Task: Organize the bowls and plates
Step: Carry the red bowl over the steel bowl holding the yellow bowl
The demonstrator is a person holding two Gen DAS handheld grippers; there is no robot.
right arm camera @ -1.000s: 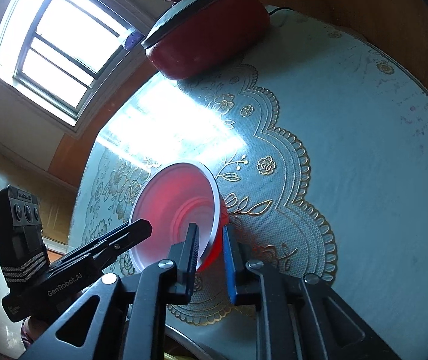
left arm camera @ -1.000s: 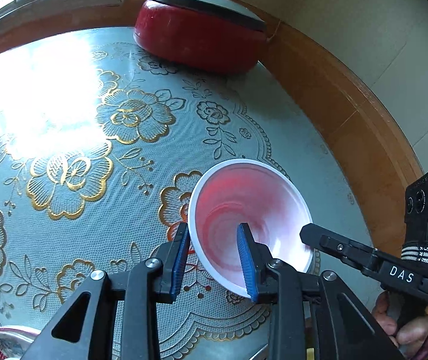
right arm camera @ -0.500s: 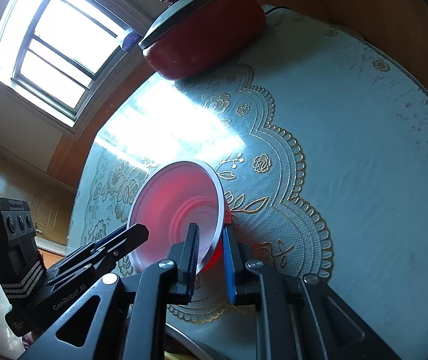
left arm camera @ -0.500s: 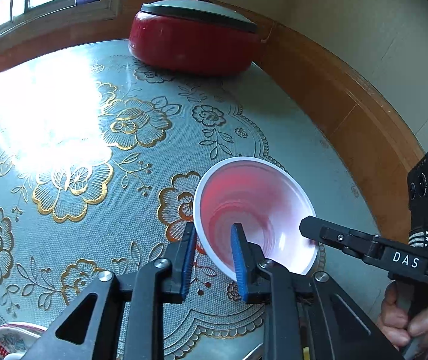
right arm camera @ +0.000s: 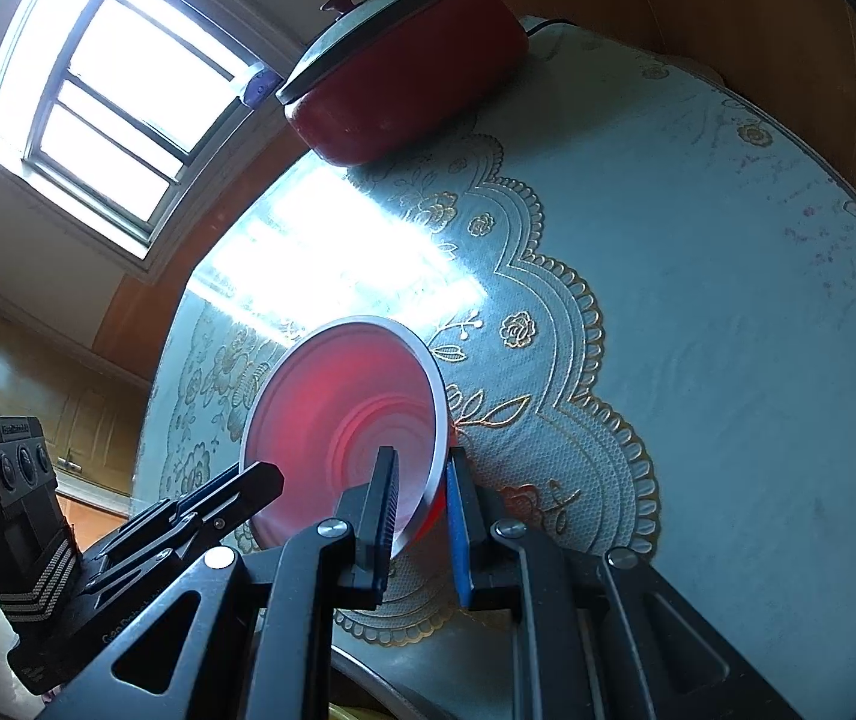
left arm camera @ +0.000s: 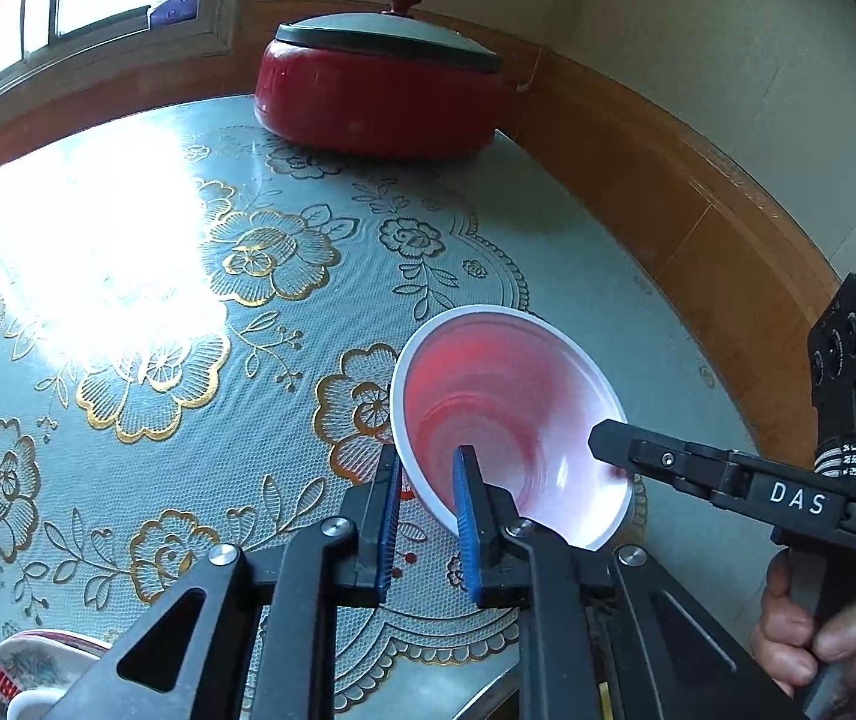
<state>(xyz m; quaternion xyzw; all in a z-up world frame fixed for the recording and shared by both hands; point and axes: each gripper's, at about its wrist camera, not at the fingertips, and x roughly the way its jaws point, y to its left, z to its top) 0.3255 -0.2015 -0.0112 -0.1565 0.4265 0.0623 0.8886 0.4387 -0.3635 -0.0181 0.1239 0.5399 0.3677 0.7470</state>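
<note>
- Under the left wrist camera: one bowl (left arm camera: 512, 432), white inside with a red glow showing through its thin wall, held tilted above the tabletop (left arm camera: 128, 312), clear of the lace cloth.
- Left gripper (left arm camera: 426, 483): blue pads pinching the bowl's near rim, one pad inside, one outside.
- Right gripper (left arm camera: 605, 441): one, reaching in from the right; its tip meets the opposite rim; a hand grips its handle.
- Other items: one red lidded pot (left arm camera: 383, 93) at the far edge; one patterned dish (left arm camera: 26, 669), partly visible at the lower left corner.
- Under the right wrist camera: the same single bowl (right arm camera: 344, 420), tilted, its opening facing left.
- Right gripper (right arm camera: 422, 486): pressed on the rim edge, wall between the pads.
- Left gripper (right arm camera: 266, 477): one, at the left rim.
- Handling, judged: light, thin plastic, likely flexible and smooth; the rim is the stiffest hold; squeezing hard could buckle the wall.
</note>
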